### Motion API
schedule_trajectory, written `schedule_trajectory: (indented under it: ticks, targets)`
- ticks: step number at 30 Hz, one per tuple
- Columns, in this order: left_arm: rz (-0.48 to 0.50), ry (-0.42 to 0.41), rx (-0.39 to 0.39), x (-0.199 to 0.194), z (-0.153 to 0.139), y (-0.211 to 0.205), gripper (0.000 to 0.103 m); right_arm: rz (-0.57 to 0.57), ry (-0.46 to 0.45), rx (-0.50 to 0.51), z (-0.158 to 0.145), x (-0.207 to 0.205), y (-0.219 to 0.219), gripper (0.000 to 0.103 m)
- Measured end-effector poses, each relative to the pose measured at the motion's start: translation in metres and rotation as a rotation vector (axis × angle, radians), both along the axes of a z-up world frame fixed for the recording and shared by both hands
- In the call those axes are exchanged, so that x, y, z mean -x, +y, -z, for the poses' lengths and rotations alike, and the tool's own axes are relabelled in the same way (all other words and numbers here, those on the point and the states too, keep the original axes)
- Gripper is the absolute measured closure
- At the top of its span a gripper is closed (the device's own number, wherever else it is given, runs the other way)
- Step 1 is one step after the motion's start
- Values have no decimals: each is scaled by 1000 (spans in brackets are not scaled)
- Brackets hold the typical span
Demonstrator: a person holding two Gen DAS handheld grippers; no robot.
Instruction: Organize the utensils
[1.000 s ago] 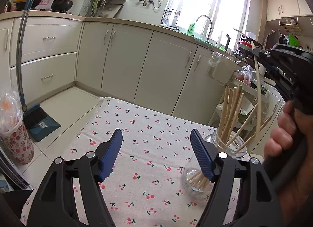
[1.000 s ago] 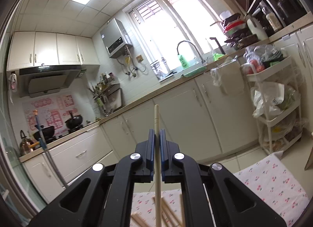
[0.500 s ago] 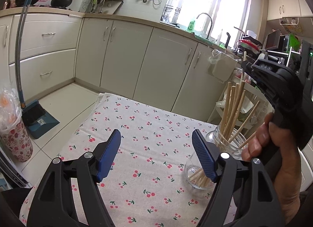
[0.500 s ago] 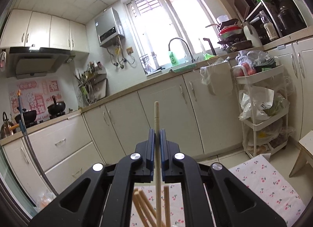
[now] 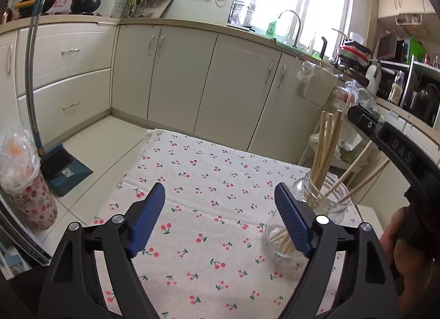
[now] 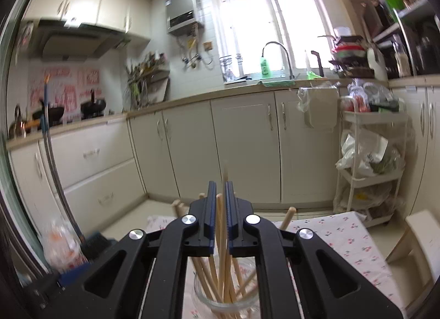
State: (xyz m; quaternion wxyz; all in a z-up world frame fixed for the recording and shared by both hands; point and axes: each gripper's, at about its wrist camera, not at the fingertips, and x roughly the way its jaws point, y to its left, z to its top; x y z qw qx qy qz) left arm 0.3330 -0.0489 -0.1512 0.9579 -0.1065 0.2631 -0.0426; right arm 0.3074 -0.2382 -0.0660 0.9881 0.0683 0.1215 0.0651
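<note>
While the right gripper [image 6: 219, 209], low at centre frame, starts parting around its falling chopstick [image 6: 220, 225], the jar [image 6: 225, 301] gains another; the left gripper [image 5: 220, 220] keeps spreading, empty.

Each gripper is a black plastic frame with triangular cut-outs, silver pivot screws and two fingers faced with blue ribbed pads [image 5: 291, 222]. The right gripper [image 6: 219, 220] matches the left gripper [image 5: 220, 217]. Its housing carries raised lettering, apparently "DAS"; the hand [image 5: 404, 250] shows no sleeve.
</note>
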Motion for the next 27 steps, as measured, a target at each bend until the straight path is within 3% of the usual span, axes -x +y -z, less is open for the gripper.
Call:
schedule_trajectory:
  ticks: [2,7,14,22,27]
  targets:
    - [-3,1,-18,5,-5,-1,20,-8,6,23,-1,5,1,80]
    - [2,6,-53,19,-22,-2,16,2,-3,23,-16,26,-7,78]
    - [11,21,-146,41,-46,-9,12,58,113,3,-19,74,-17,37]
    - [26,44,-225,83,-74,-14,8,114,323,-49,-2,130,-28,23]
    - [43,60,-259,120,-95,-13,8,127,397,-48,-17,171,-24,17]
